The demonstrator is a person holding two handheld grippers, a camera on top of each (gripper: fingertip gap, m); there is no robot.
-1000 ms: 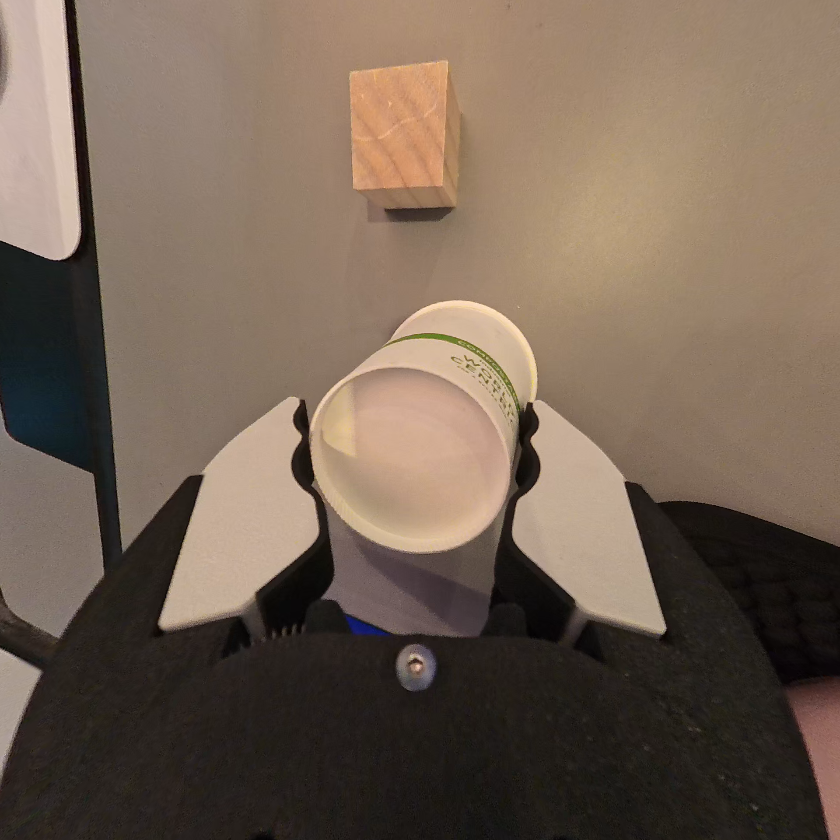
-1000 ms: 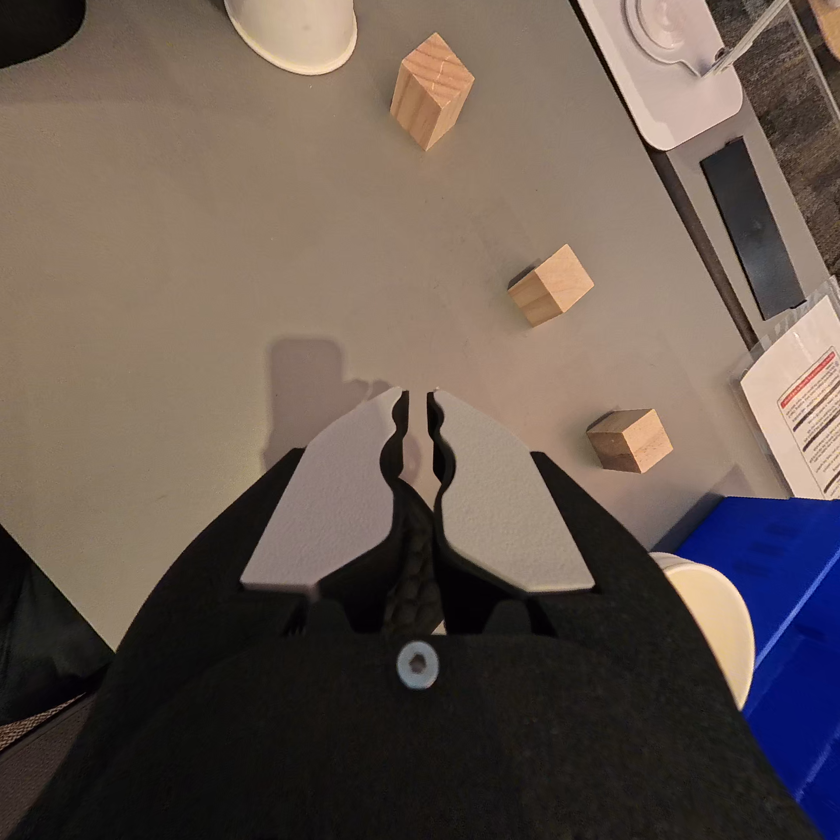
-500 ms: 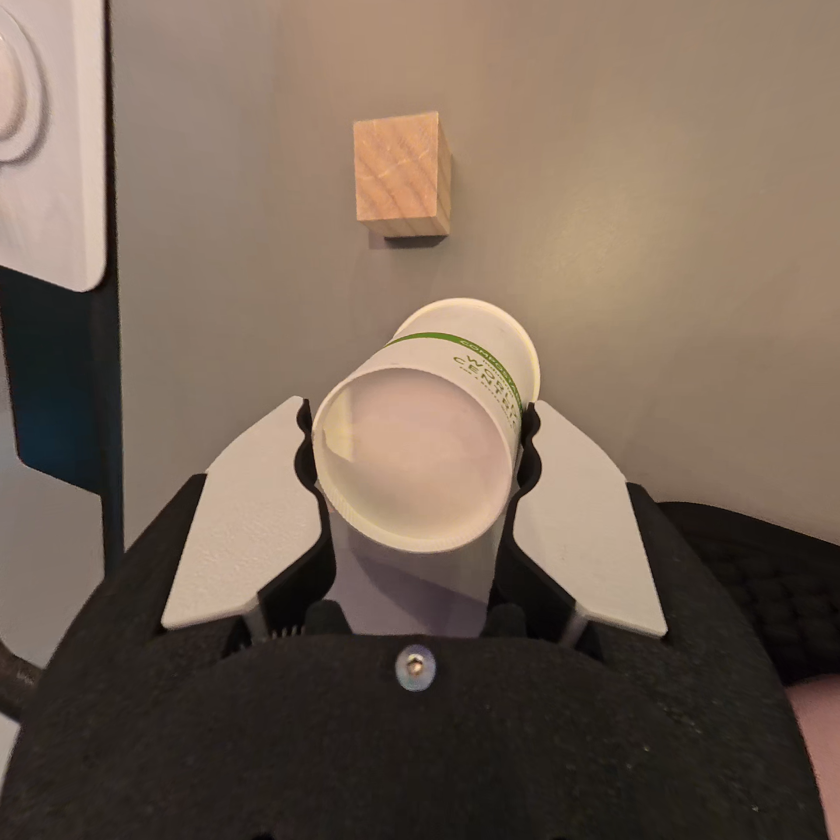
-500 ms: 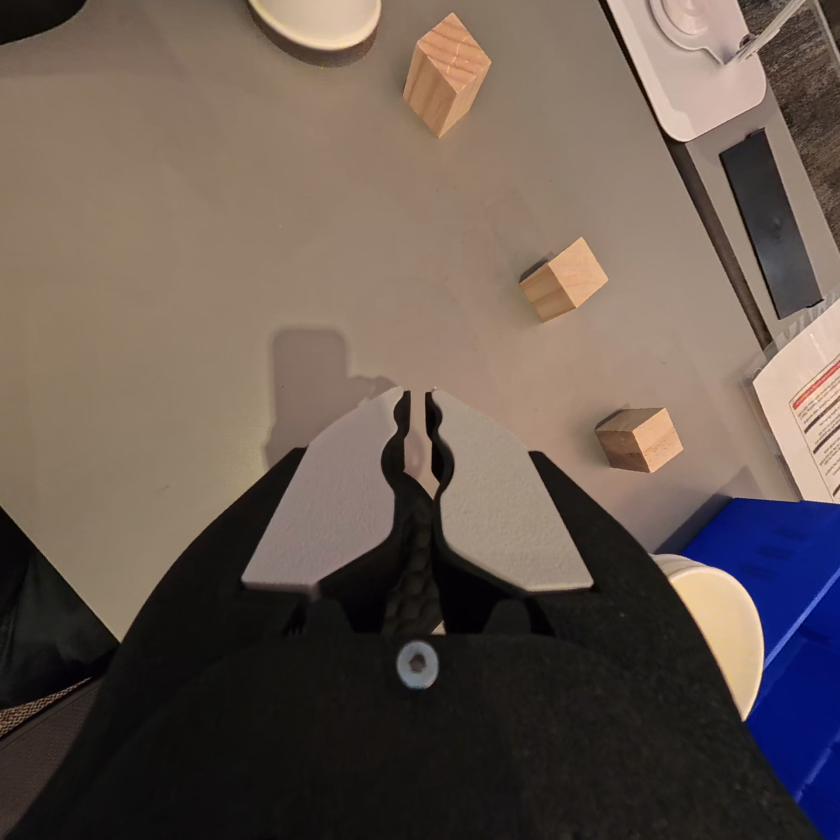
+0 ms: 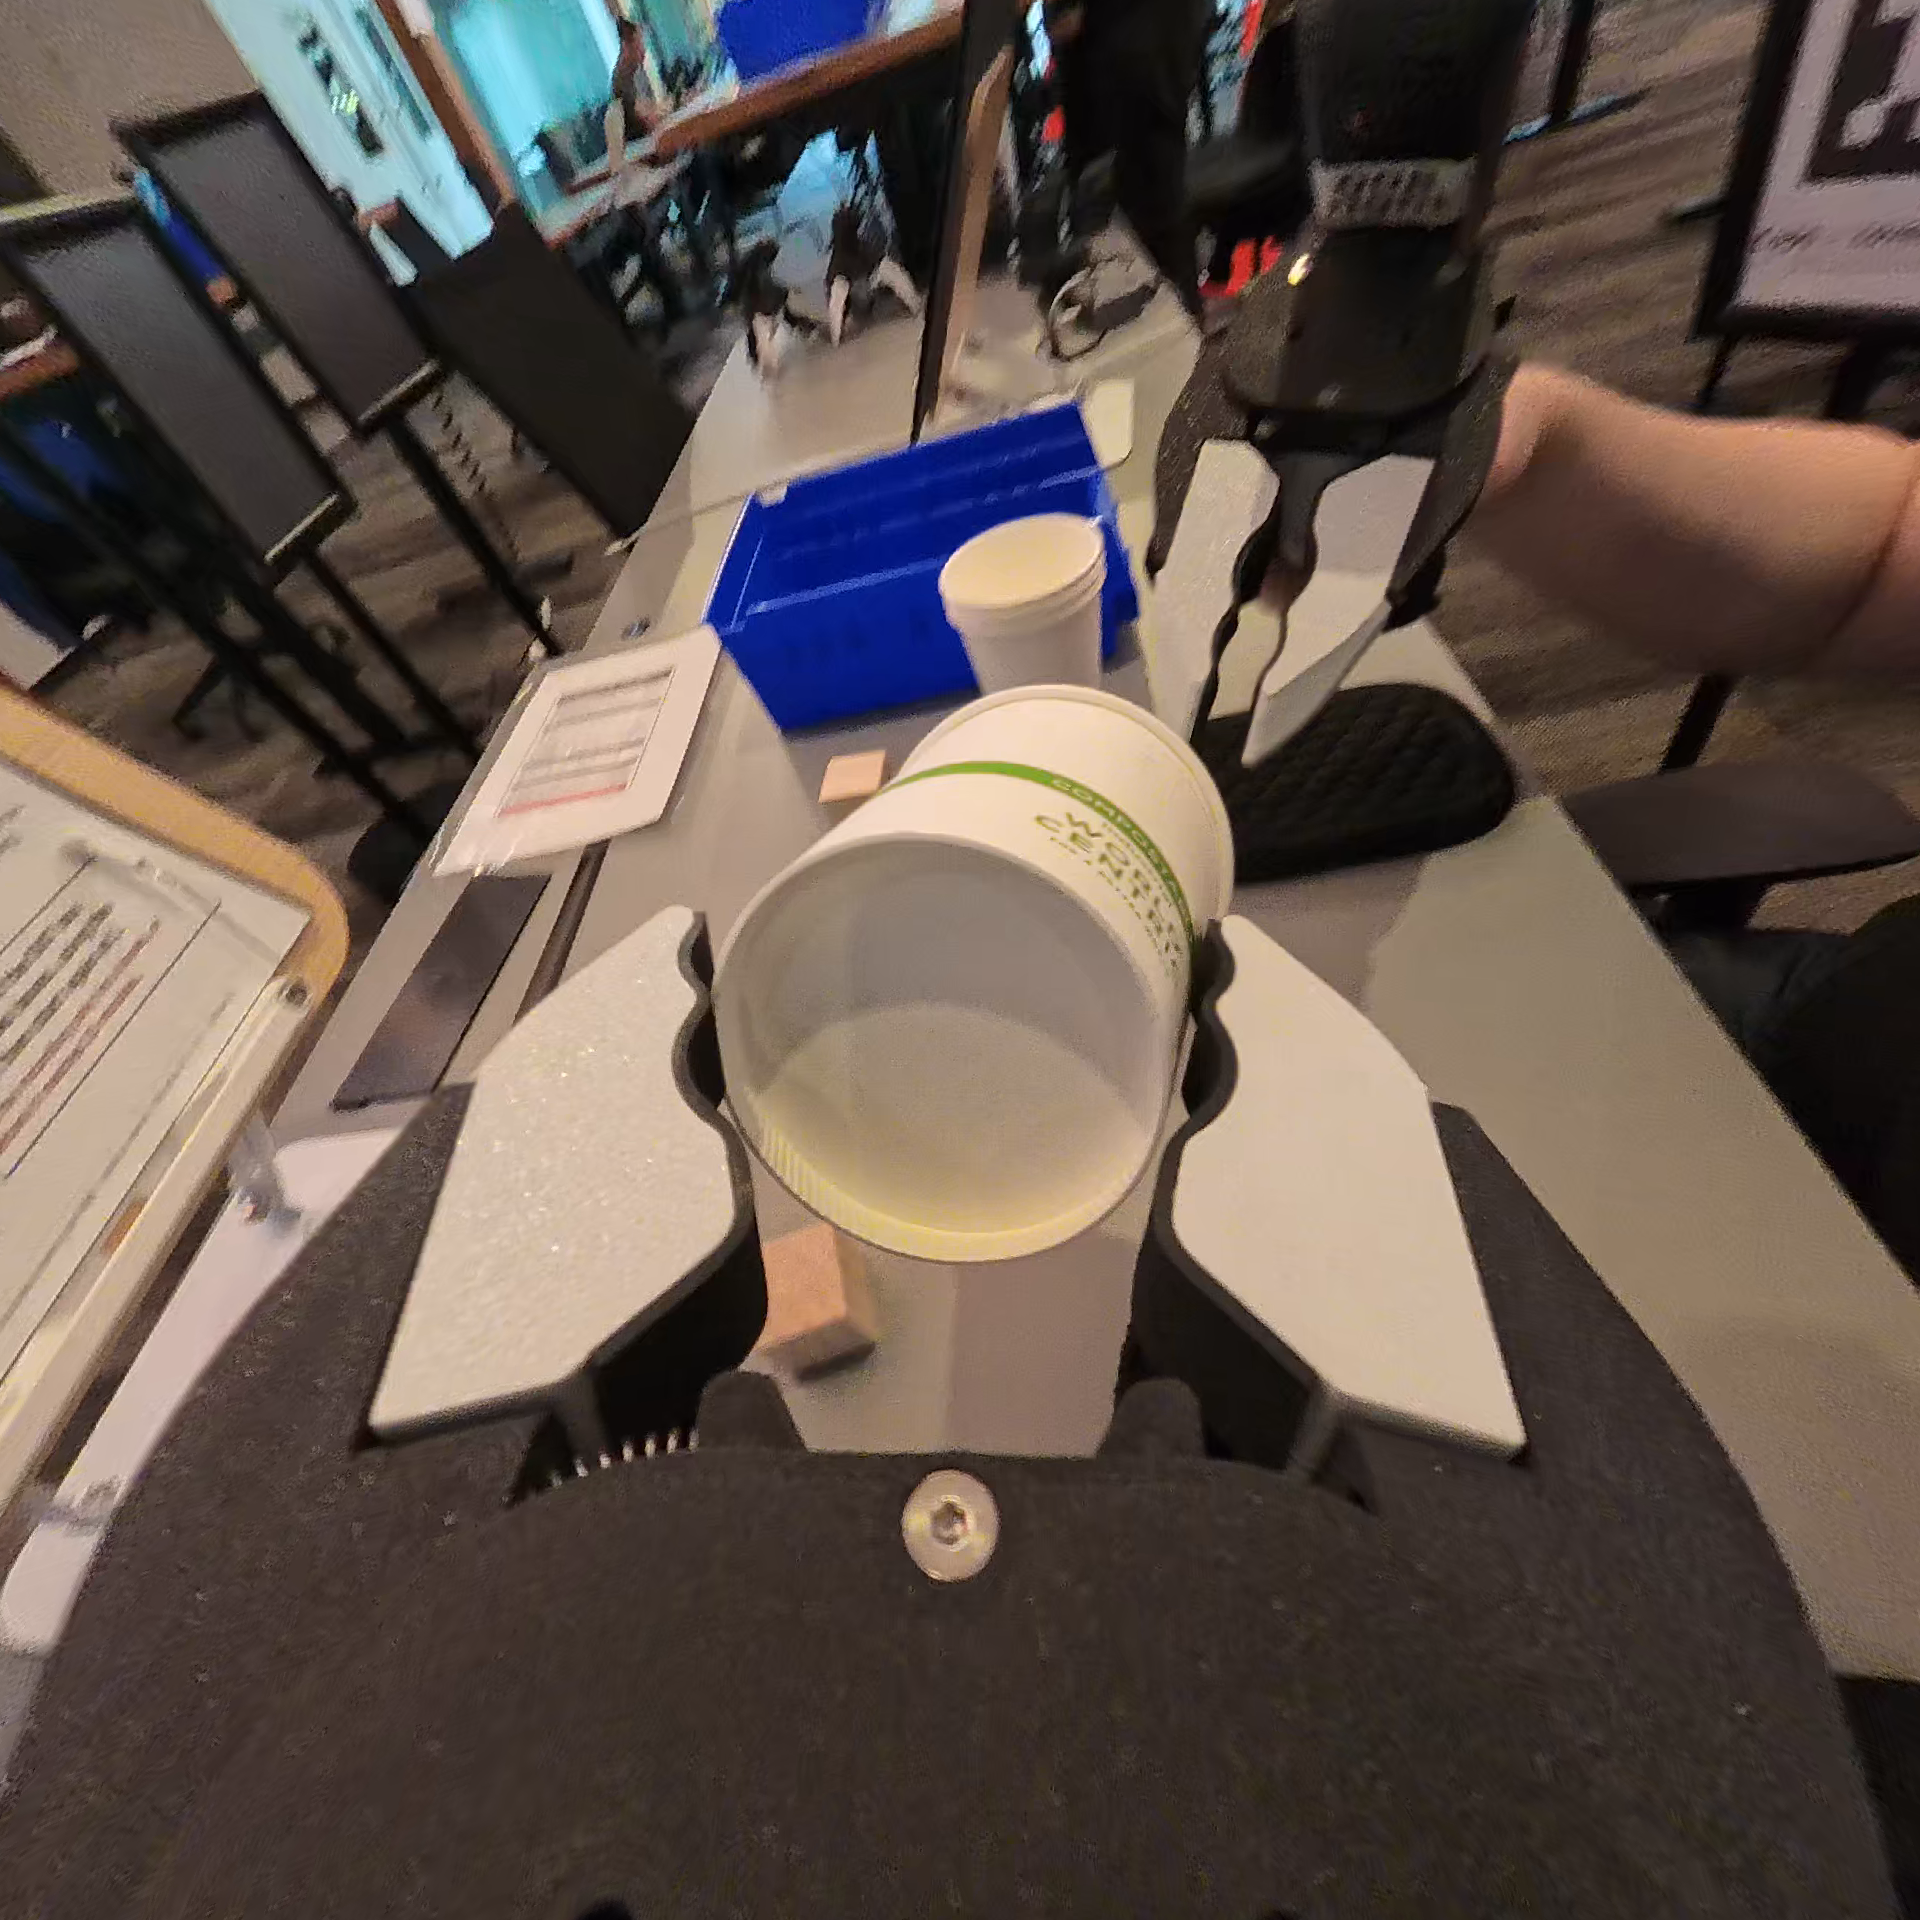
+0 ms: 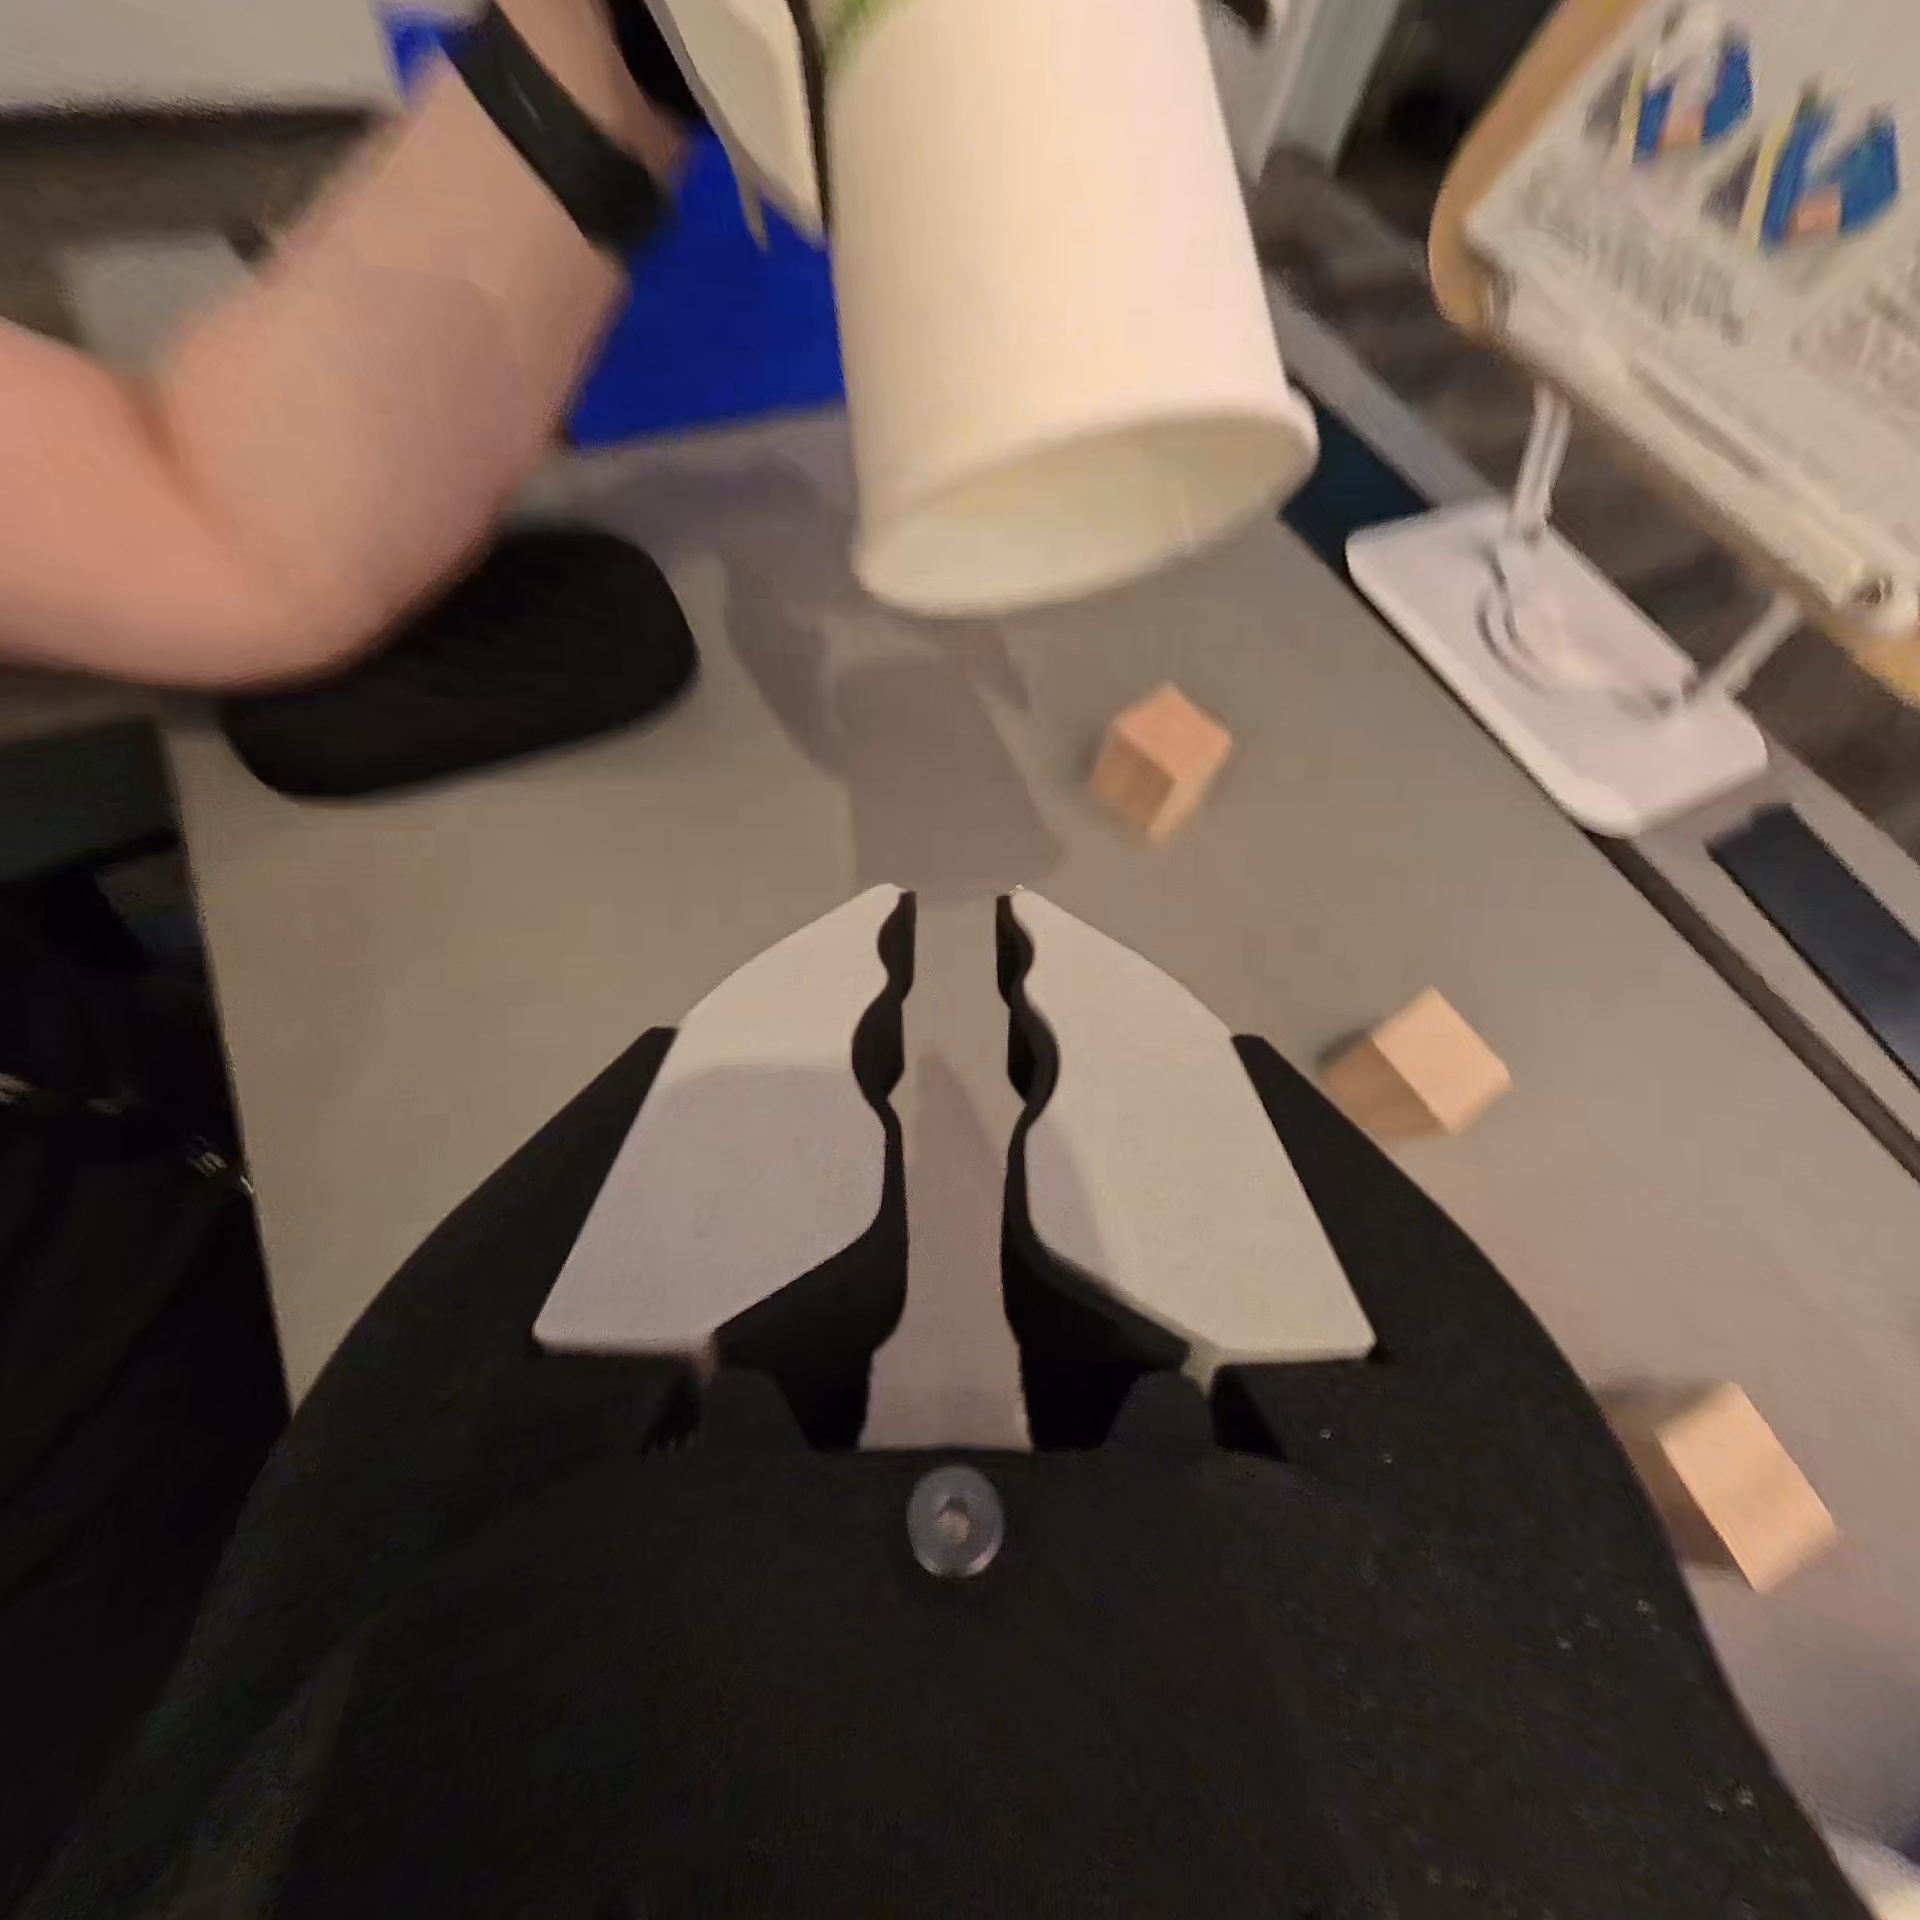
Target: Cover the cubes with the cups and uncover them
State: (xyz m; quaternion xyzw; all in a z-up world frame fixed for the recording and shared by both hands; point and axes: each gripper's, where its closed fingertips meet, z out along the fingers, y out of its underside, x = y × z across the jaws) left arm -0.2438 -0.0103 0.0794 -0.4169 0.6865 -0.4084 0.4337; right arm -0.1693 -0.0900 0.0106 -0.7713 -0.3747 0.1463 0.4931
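Note:
My left gripper [image 5: 956, 930] is shut on a white paper cup with a green band [image 5: 966, 987] and holds it above the grey table, its base toward the camera. The same cup shows in the right wrist view [image 6: 1049, 312], tilted with its mouth down. A wooden cube [image 5: 816, 1309] lies on the table just below it. My right gripper [image 6: 956, 899] is empty, its jaws a narrow gap apart, above the table. Three cubes [image 6: 1164, 758], [image 6: 1418, 1060], [image 6: 1735, 1486] lie in a row to its right. A second white cup [image 5: 1023, 603] stands upside down by the blue bin.
A blue bin [image 5: 831, 623] sits at the table's far end, a black mat [image 5: 1371, 779] on its right side. A white stand base [image 6: 1558, 675] and a framed sign [image 6: 1714, 260] are along the cube side. A person's forearm [image 6: 260, 468] reaches across.
Both grippers swung up from looking down at the table to looking along it. The held cup now hangs over the near cube. The right jaws' gap widened slightly.

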